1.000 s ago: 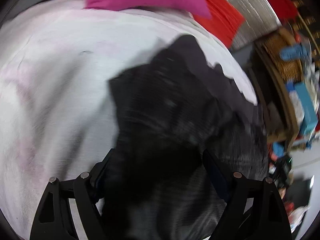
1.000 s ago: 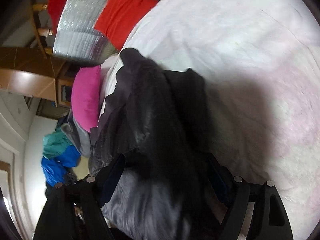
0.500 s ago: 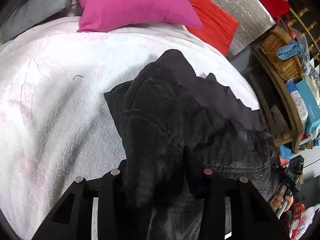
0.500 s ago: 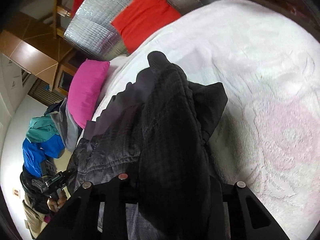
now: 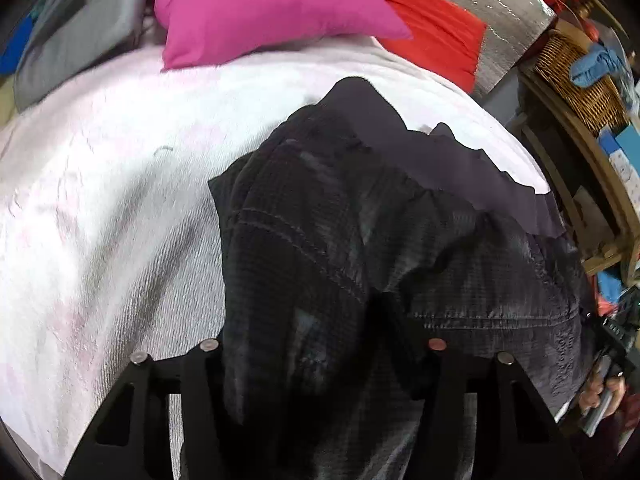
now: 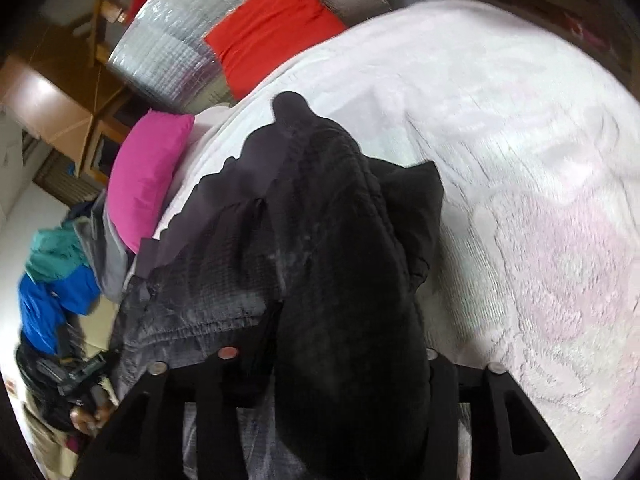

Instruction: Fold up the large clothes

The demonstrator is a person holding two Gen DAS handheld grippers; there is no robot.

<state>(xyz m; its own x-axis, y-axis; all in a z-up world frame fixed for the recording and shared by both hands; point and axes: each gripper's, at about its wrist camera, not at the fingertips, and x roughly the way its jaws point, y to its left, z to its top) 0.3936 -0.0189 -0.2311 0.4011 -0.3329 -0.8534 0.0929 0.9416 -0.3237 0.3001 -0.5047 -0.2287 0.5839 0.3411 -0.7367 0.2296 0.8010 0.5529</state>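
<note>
My left gripper (image 5: 320,360) has a bunch of the dark jacket (image 5: 360,240) between its jaws, which just opened a bit; I cannot tell if they press it. My right gripper (image 6: 328,364) is the same, a thick fold (image 6: 344,320) between its jaws. The jacket lies crumpled on the white bed (image 5: 100,220), near a pink pillow (image 5: 260,8).

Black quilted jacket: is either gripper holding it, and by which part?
Both: the left gripper and the right gripper each clamp a bunched fold of the black quilted jacket near its closest edge; the exact part cannot be told.
</note>
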